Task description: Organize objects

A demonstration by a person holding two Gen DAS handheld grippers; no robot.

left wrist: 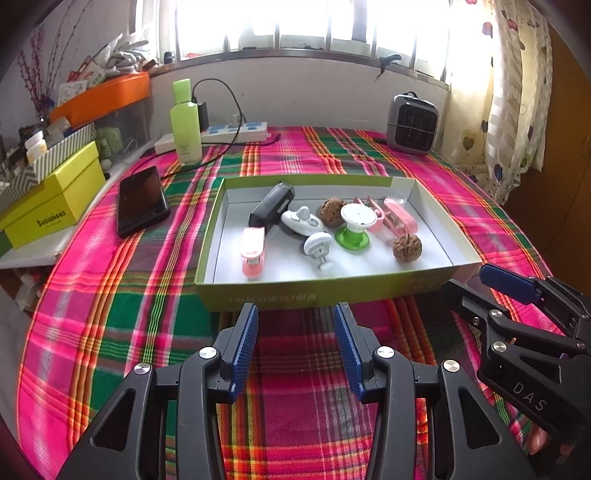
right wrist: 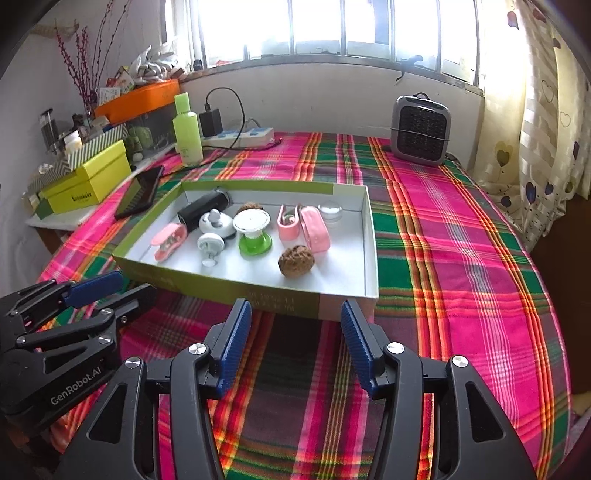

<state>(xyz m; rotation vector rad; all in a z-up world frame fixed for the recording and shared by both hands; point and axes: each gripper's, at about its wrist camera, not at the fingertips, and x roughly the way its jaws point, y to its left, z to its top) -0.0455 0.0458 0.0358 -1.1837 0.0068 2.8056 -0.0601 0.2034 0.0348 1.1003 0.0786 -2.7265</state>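
left tongs [left wrist: 295, 314]: apart, empty | right tongs [right wrist: 295, 310]: apart, empty | box [right wrist: 258, 291] just ahead of both (small items inside)

Setting: a lived-in home room. Table [right wrist: 461, 229] under a pink-and-green plaid cloth; barred window [right wrist: 332, 29] at twelve o'clock; heart-print curtain [right wrist: 546, 140] at two; small space heater [right wrist: 421, 129] at one; power strip [right wrist: 243, 136], lotion bottle [right wrist: 187, 129], stacked storage boxes [right wrist: 92, 177] at ten.
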